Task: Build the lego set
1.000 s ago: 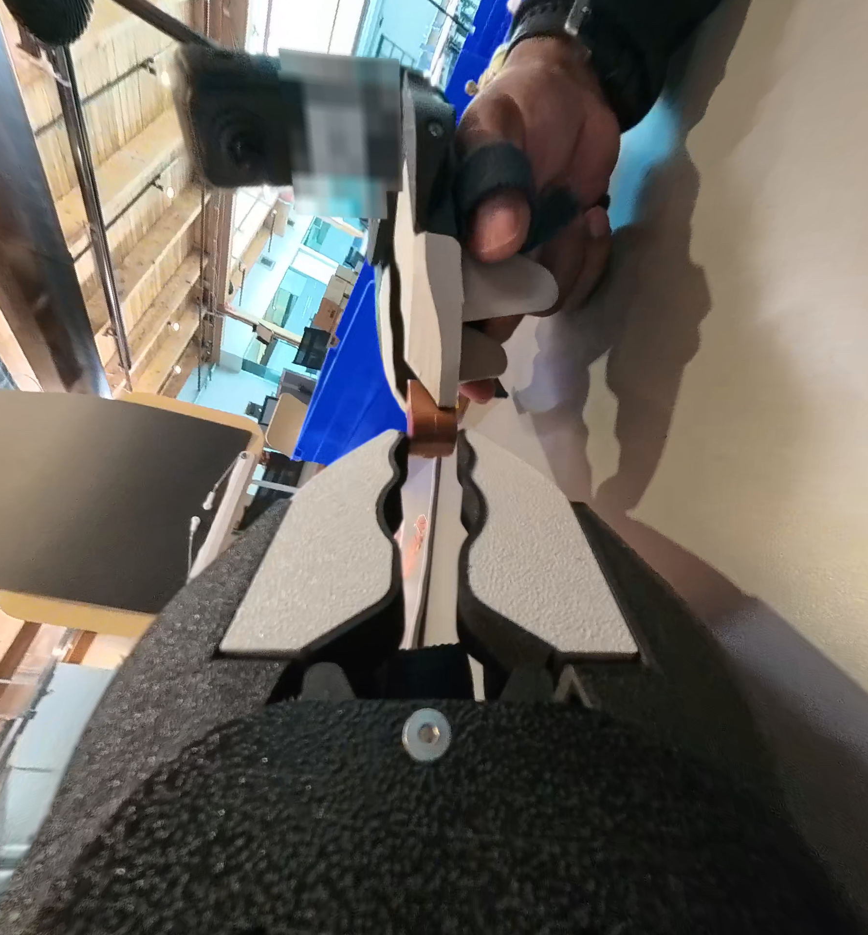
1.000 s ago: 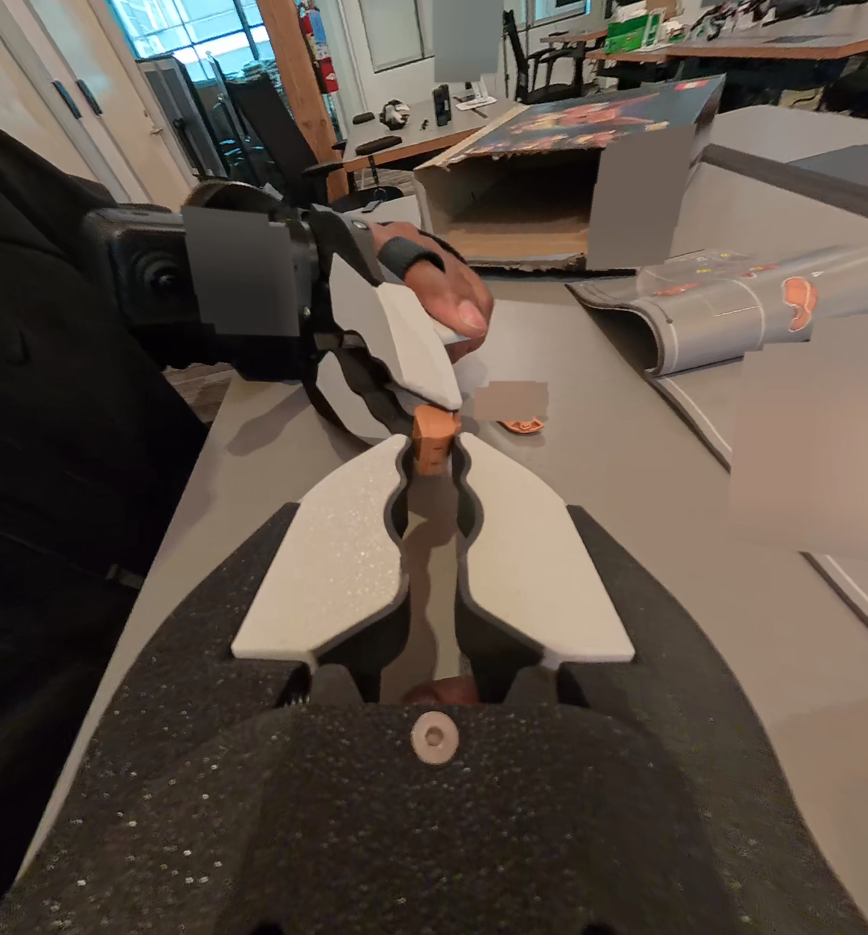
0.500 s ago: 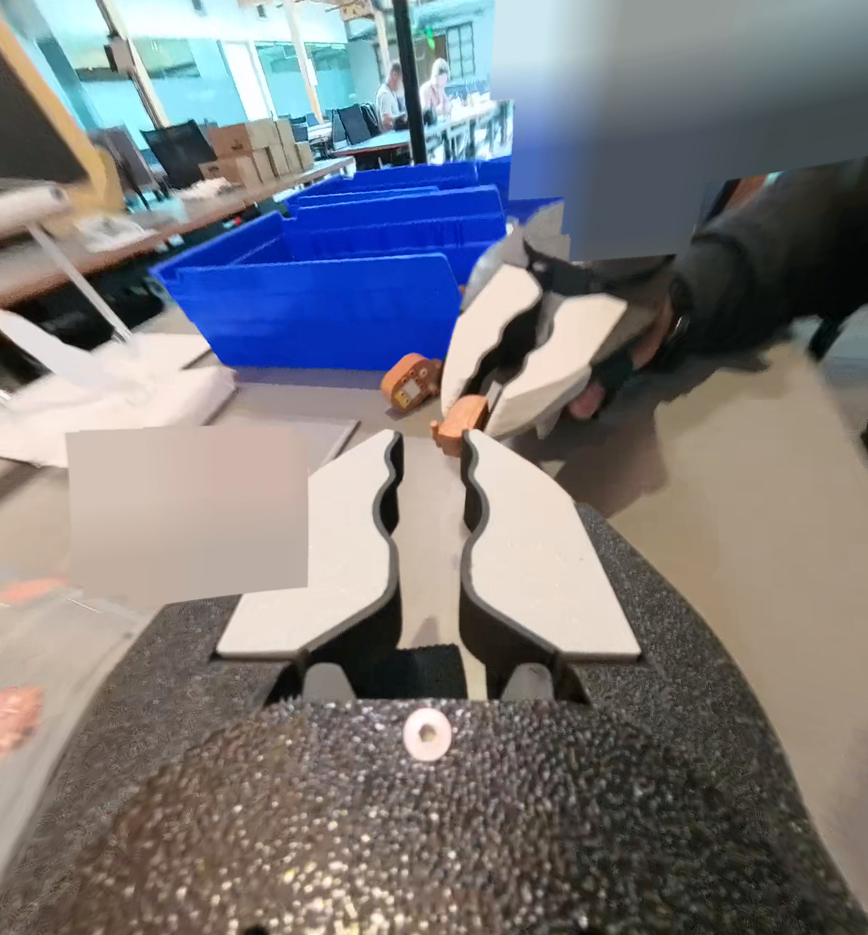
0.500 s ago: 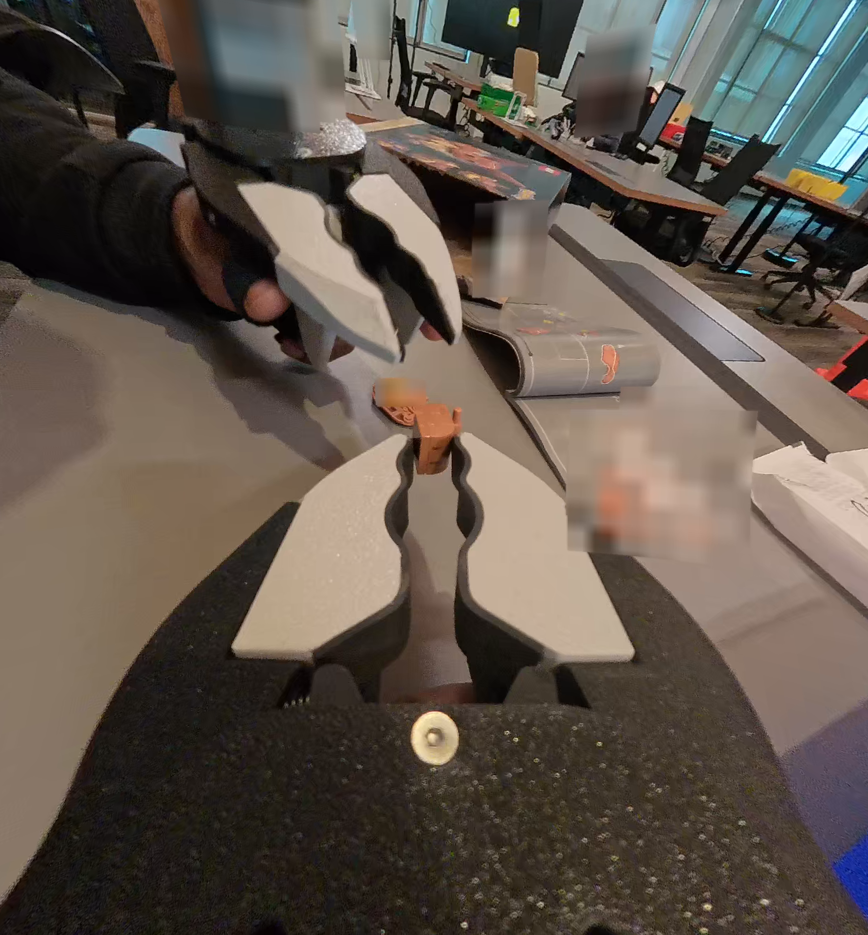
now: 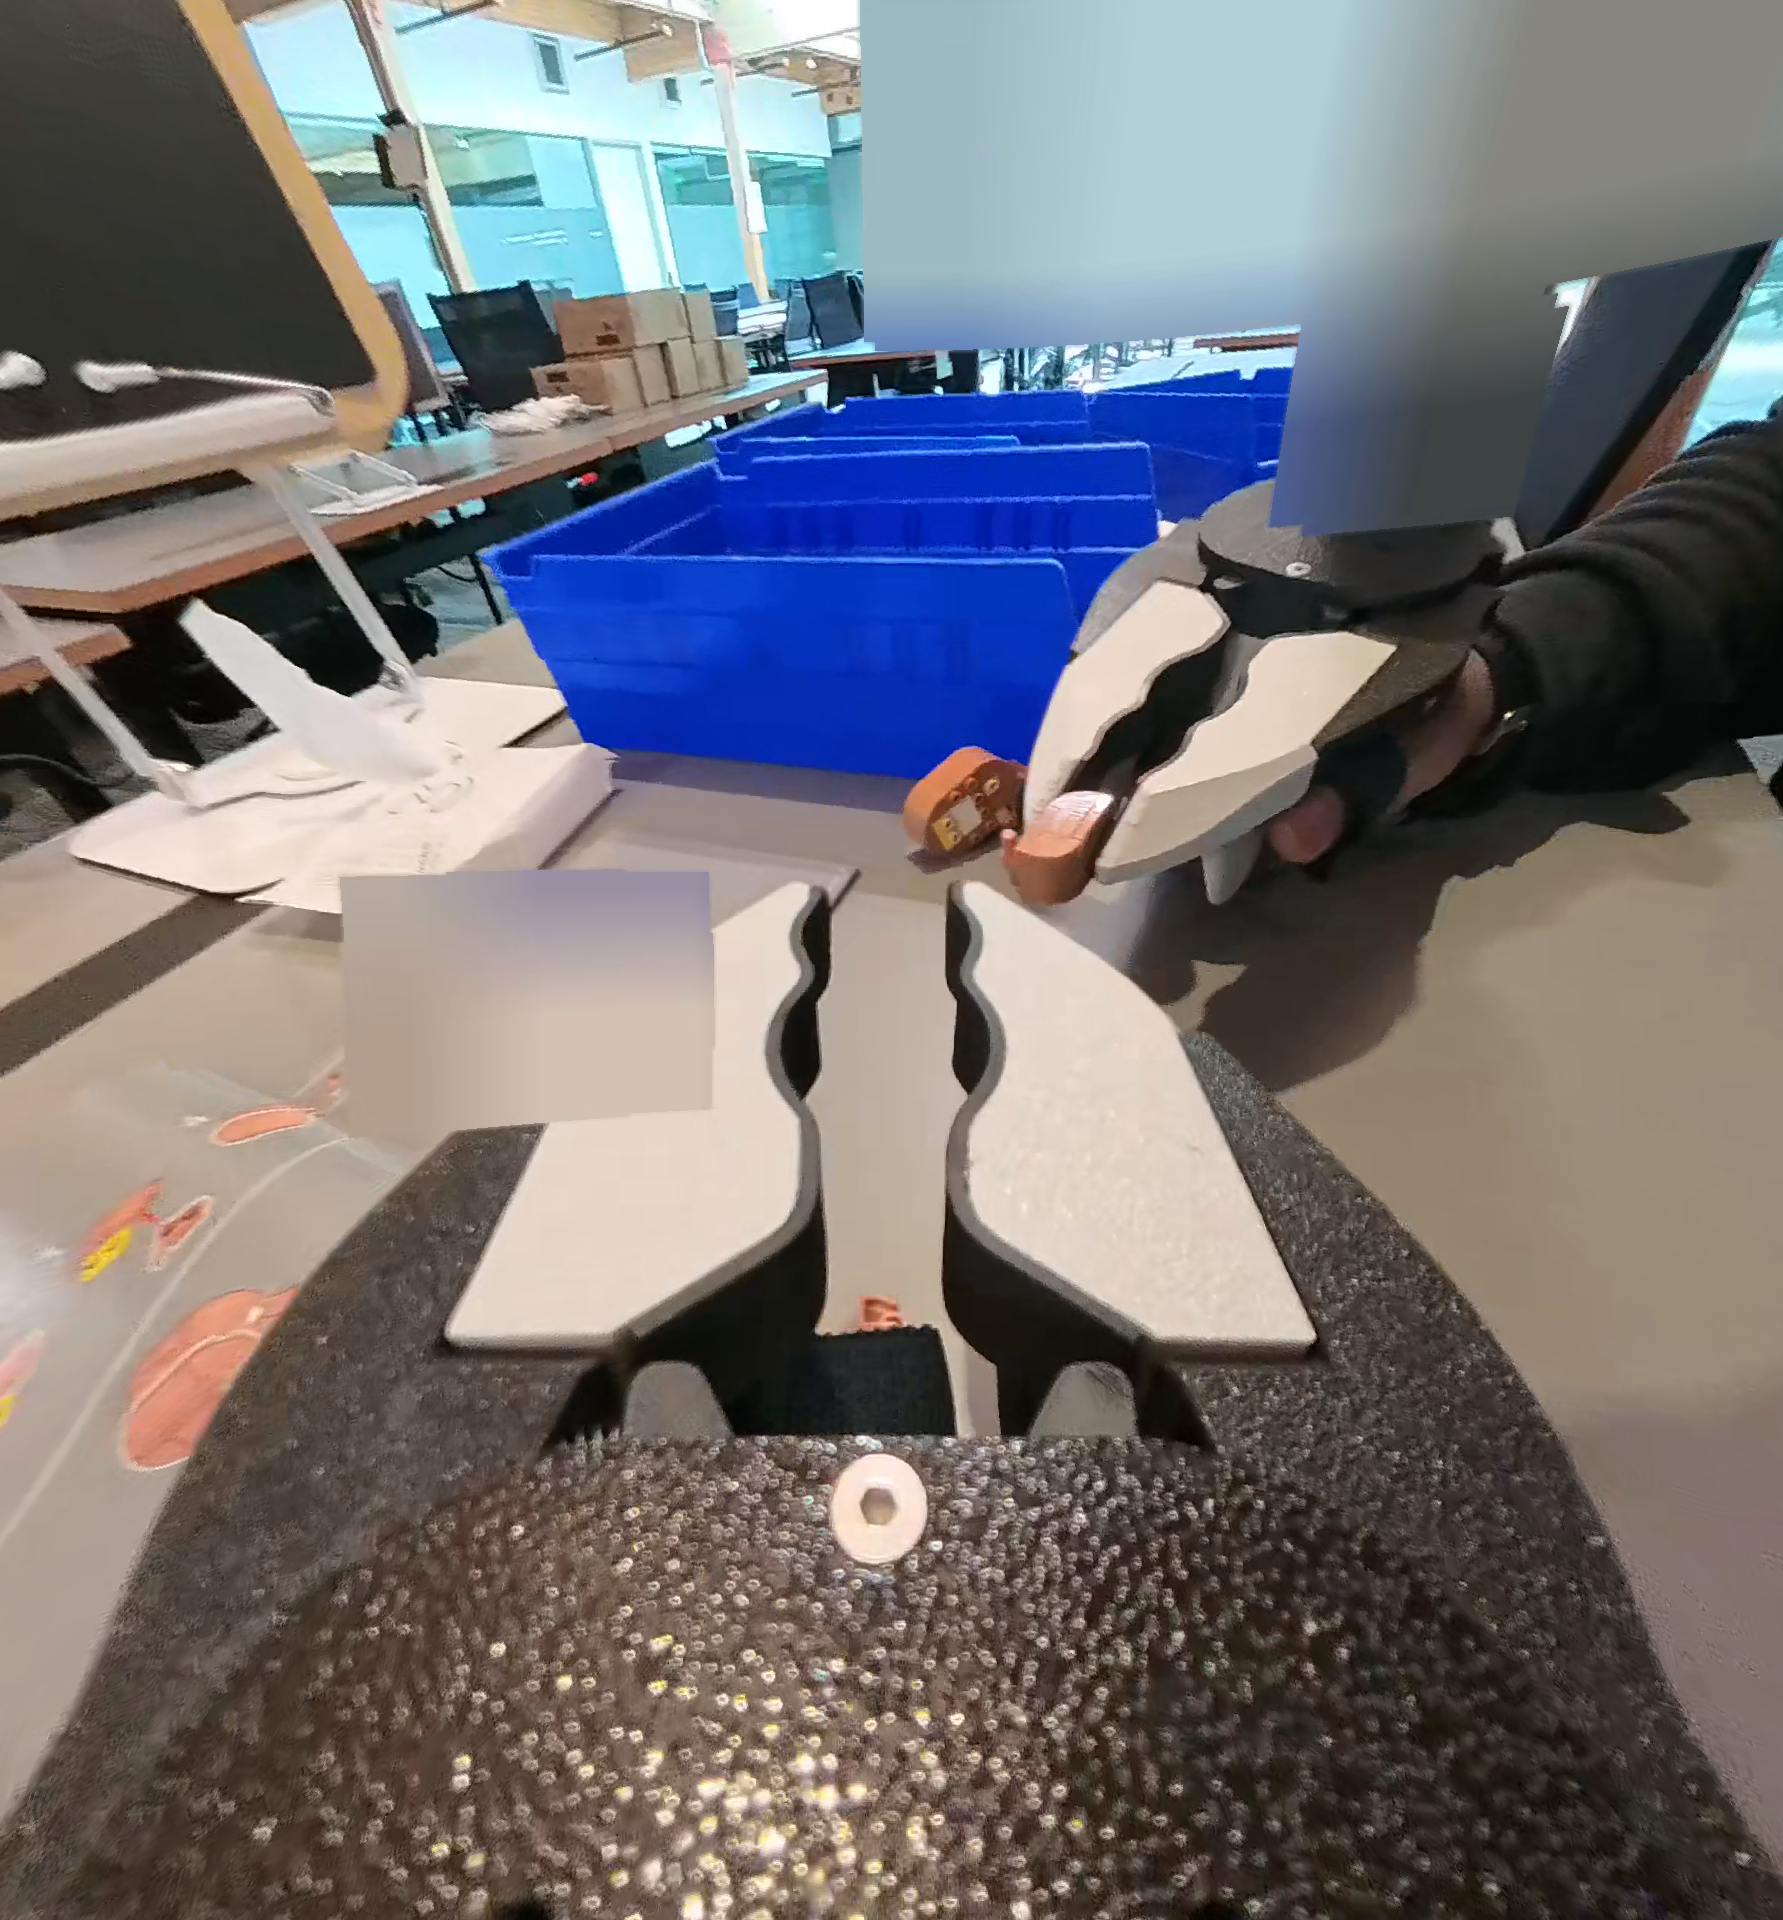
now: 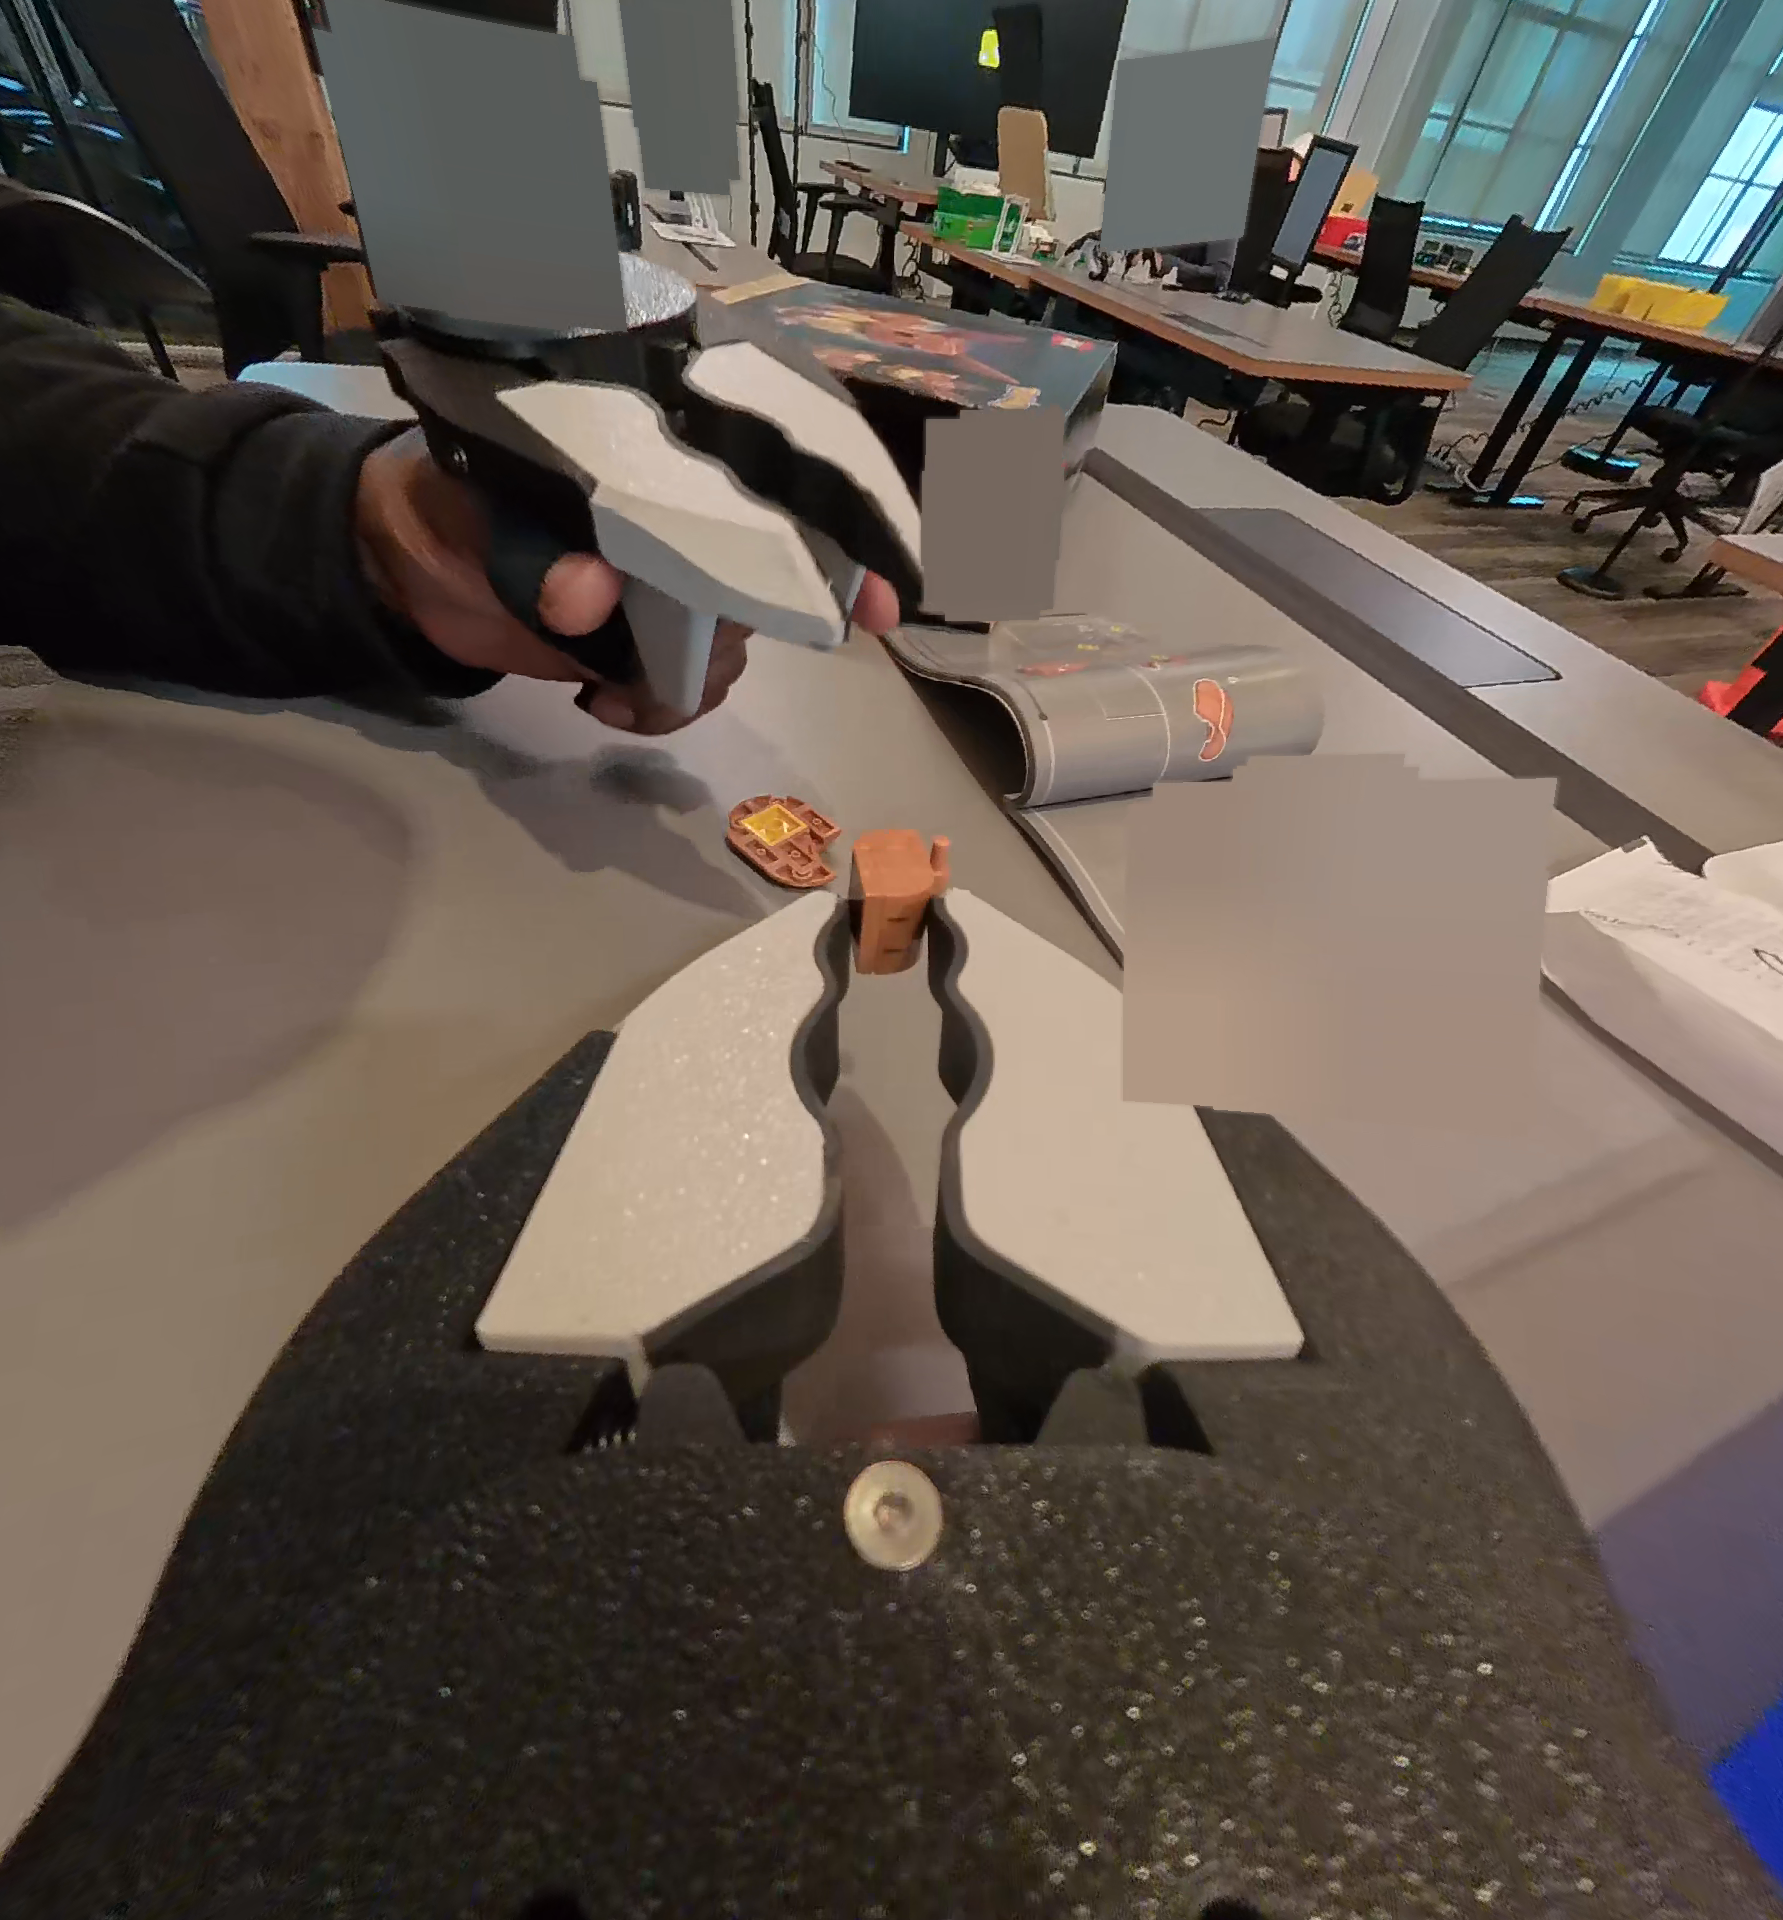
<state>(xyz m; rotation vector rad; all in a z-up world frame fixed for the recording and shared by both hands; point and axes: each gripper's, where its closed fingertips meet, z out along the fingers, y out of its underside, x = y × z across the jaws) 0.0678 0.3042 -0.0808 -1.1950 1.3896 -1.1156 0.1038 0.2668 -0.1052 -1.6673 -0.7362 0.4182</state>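
Brown brick (image 6: 892, 902) sat pinched upright between the fingertips of the right gripper (image 6: 885, 914), just above the grey table (image 6: 243, 935) and just beside a flat brown plate piece (image 6: 781, 840) lying there. The left gripper (image 5: 885, 904) hung part open with nothing in it, apart from both. Held only at its lower end, the brick could probably twist or slip loose; blue bins (image 5: 814, 644), a booklet (image 6: 1157, 717) and office desks (image 6: 1230, 332) lay beyond.

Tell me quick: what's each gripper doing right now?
Left gripper: open, nothing between its fingers.
Right gripper: shut on a small brown brick piece, held above the grey table.
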